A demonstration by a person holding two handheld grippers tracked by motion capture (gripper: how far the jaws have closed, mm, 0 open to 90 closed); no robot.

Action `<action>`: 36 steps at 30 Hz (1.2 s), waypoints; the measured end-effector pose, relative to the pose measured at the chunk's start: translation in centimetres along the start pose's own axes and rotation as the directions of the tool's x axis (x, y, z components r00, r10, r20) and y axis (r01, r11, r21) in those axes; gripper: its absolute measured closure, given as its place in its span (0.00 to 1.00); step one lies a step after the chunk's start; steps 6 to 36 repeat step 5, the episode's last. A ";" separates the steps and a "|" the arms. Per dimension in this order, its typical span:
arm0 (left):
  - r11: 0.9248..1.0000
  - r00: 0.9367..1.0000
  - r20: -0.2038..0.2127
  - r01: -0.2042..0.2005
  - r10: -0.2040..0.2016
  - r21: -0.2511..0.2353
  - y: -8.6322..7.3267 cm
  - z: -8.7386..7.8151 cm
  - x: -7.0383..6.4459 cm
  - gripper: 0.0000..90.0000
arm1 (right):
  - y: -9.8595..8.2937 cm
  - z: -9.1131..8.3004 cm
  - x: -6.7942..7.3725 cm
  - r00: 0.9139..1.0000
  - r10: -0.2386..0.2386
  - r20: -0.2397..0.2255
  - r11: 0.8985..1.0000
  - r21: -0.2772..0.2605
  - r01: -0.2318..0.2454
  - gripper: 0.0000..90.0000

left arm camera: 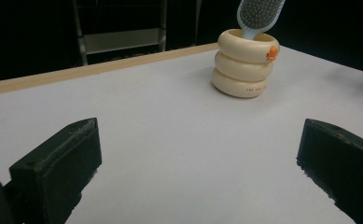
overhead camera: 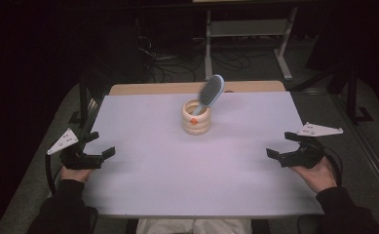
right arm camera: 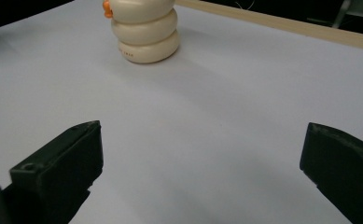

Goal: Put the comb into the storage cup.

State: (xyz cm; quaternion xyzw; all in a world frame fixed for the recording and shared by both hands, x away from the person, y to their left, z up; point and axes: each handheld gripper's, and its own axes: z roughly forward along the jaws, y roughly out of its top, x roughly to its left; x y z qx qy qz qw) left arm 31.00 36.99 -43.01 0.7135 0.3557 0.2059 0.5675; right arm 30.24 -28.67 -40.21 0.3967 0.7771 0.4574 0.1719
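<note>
Spanning most of the high view, the white tabletop (overhead camera: 177,165) carries one group of things, set near its far middle. A wooden edge (overhead camera: 153,88) shows behind it. Left gripper (overhead camera: 99,145) rests at the left edge of the tabletop, held in the left hand (overhead camera: 75,173); fingers (left arm camera: 58,168) wide apart, nothing between them. Right gripper (overhead camera: 282,144) rests at the right edge in the right hand (overhead camera: 318,175); fingers (right arm camera: 60,163) likewise wide apart and empty. Both grippers point inward and sit well apart from the cup (overhead camera: 196,118), a cream holder of three stacked rings with a small orange mark (left arm camera: 272,52) near its rim. Brush (overhead camera: 210,92) stands handle-down in the cup, tilted, head leaning up and to the right.
</note>
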 end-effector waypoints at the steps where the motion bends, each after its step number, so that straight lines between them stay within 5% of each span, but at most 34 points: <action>1: 1.000 1.000 0.000 0.000 0.000 -0.001 0.0 0.0 0.0 0.00 | -0.3 0.0 0.1 1.000 -0.002 0.003 1.000 0.000 0.002 0.00; 5: 1.000 1.000 0.000 0.003 -0.003 -0.006 0.1 -0.1 0.0 0.00 | -1.5 0.3 0.4 1.000 -0.004 0.006 1.000 0.010 0.004 0.00; 36: 1.000 1.000 0.000 0.003 -0.003 -0.006 0.1 -0.1 0.0 0.00 | -1.5 0.3 0.4 1.000 -0.004 0.006 1.000 0.010 0.004 0.00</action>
